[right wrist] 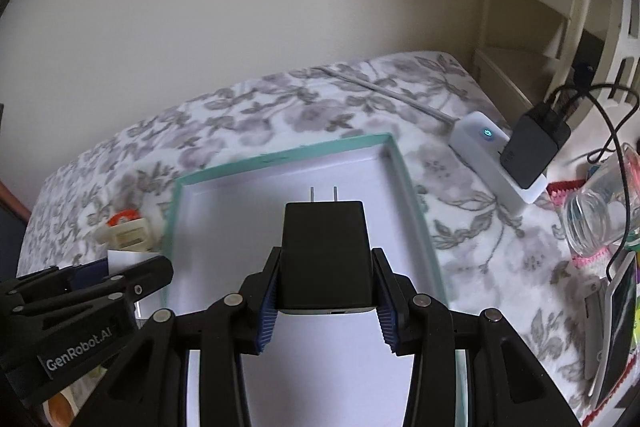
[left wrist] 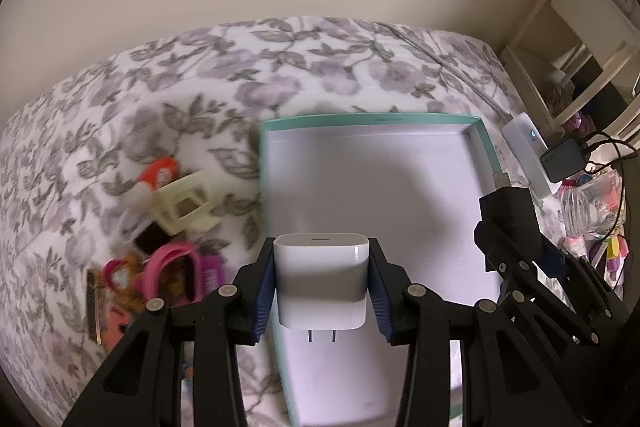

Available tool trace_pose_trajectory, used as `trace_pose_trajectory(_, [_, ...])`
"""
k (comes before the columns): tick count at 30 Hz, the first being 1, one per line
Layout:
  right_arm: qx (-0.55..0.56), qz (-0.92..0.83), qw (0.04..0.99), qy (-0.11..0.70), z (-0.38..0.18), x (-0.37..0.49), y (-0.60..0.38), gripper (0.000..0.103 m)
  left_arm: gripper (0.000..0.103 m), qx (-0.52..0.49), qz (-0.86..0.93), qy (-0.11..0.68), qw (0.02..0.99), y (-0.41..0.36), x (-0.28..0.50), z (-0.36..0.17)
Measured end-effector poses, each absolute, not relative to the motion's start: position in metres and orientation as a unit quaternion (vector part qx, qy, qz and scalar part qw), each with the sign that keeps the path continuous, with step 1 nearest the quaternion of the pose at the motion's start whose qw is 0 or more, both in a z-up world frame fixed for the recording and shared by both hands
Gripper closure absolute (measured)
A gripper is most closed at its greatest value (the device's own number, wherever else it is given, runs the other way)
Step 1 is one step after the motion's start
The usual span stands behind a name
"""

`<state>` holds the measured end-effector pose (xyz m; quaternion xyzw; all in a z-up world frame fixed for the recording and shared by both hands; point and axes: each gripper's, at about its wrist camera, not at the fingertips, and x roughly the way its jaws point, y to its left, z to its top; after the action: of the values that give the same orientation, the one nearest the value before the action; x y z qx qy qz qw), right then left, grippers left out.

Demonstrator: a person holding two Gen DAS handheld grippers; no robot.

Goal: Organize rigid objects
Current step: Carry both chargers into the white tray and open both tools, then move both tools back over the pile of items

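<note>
My left gripper (left wrist: pixel 321 267) is shut on a white wall charger (left wrist: pixel 320 279), prongs pointing back toward me, held over the near left part of a teal-rimmed box lid (left wrist: pixel 486 147) with a white inside. My right gripper (right wrist: pixel 325 283) is shut on a black wall charger (right wrist: pixel 325 251), prongs pointing away, held over the same lid (right wrist: pixel 400 163). The right gripper with the black charger (left wrist: pixel 508 211) shows at the lid's right edge in the left wrist view. The left gripper (right wrist: pixel 120 279) shows at the lid's left edge in the right wrist view.
The lid lies on a floral bedspread (left wrist: pixel 280 67). Left of it lie a cream hair clip (left wrist: pixel 184 203), an orange item (left wrist: pixel 160 171), pink sunglasses (left wrist: pixel 176 267) and other small things. At right are a white power strip (right wrist: pixel 492 159) with a black adapter (right wrist: pixel 532 147), and a clear jar (right wrist: pixel 600 207).
</note>
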<state>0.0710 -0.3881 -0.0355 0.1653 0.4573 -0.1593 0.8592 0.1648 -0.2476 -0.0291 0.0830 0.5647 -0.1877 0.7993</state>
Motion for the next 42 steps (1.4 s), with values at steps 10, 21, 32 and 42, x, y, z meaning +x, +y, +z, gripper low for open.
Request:
trace_pose_trajectory(10, [0.176,-0.166,0.845,0.477,-0.061,0.075,-0.406,0.059,0.059,0.102,-0.184,0.575,0.791,-0.278,0.171,-0.059])
trace_pose_trajectory(21, [0.167,-0.169,0.83,0.504,-0.078,0.077,-0.404,0.059,0.059,0.102,-0.175,0.58,0.789,-0.276,0.17,-0.07])
trace_pose_trajectory(32, [0.153,-0.167,0.837,0.498,-0.066,0.076,-0.4,0.057,0.048,0.089,-0.169,0.565,0.802,-0.265,0.17,-0.044])
trace_pose_trajectory(42, [0.137,-0.164,0.844,0.493,-0.054,0.072,-0.386,0.031,0.019,0.072,-0.151,0.547,0.82,-0.232,0.163,-0.028])
